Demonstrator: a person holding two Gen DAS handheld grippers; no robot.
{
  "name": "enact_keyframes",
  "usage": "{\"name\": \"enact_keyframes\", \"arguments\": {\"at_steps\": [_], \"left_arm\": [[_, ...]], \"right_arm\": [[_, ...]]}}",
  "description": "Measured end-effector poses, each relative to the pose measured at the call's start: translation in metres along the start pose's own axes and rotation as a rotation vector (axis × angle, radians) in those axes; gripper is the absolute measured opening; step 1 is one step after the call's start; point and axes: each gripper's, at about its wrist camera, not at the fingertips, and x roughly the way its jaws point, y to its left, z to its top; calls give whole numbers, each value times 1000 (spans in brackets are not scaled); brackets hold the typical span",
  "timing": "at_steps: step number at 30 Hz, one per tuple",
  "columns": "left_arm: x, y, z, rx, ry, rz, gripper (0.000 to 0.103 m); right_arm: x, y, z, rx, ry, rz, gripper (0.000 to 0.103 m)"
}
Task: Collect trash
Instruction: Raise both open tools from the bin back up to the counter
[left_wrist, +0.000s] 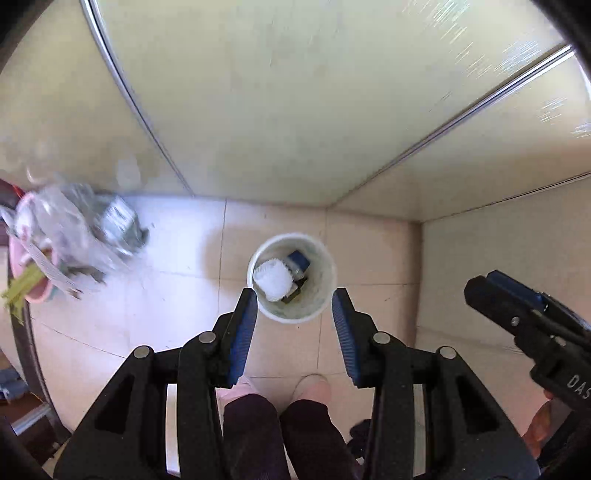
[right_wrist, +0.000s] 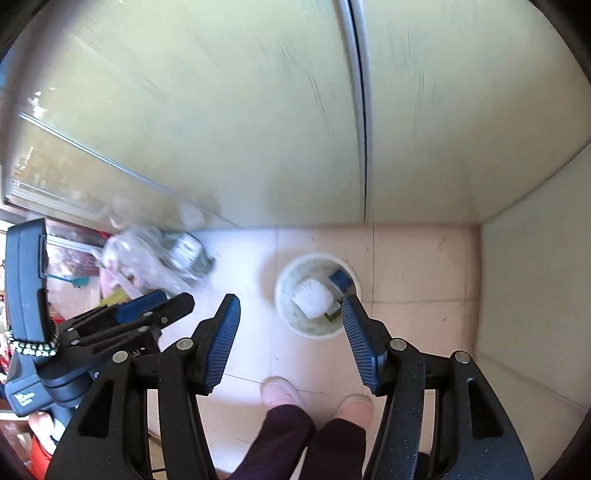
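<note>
Black plastic arms with blue ribbed pads fill the lower part of both wrist views. The left gripper (left_wrist: 294, 301) points steeply down at the floor, its jaws stand apart with nothing between the pads, and only the tiles and the bin show in the gap. The right gripper (right_wrist: 291, 308) points down in the same way; its jaws are also apart and hold nothing. Each gripper appears in the other's view at the side, raised above the floor. Below the grippers, a person's legs in dark purple trousers (left_wrist: 280, 432) and two pale pink slippers (right_wrist: 277, 391) stand on the beige floor tiles (left_wrist: 177, 295). Just in front of the feet stands a round white waste bin (left_wrist: 325, 291), upright and open at the top. Inside it lie a crumpled white piece of tissue or paper (left_wrist: 273, 280), a dark blue small item (left_wrist: 300, 260) beside it, and something dark under them that I cannot identify. Farther to the left on the floor, well apart from the bin, lies a blurred clear plastic bag (left_wrist: 70, 229) with things inside, next to a pink container (left_wrist: 27, 291). Behind all this rise pale green-yellow glossy panels (left_wrist: 295, 110) with a silver frame strip (left_wrist: 122, 85).
</note>
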Motion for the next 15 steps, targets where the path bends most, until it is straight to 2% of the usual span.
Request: {"name": "enact_keyframes", "arguments": {"at_steps": [4,7,10,15], "left_arm": [[-90,-13,12,13,-66,-19,41],[-155,-24,19,41,-144,0,41],[-213,-31,25,65,-205,8,41],[-300,-33,38,79,-305,-19,41]], "right_arm": [[-81,36,17,-43,-82,-7,54],[-136,57,24,-76,-154,-26,54],[-182,73,31,-88,-208,-36,54],[-247,98,43,-94,-302,-45,53]]}}
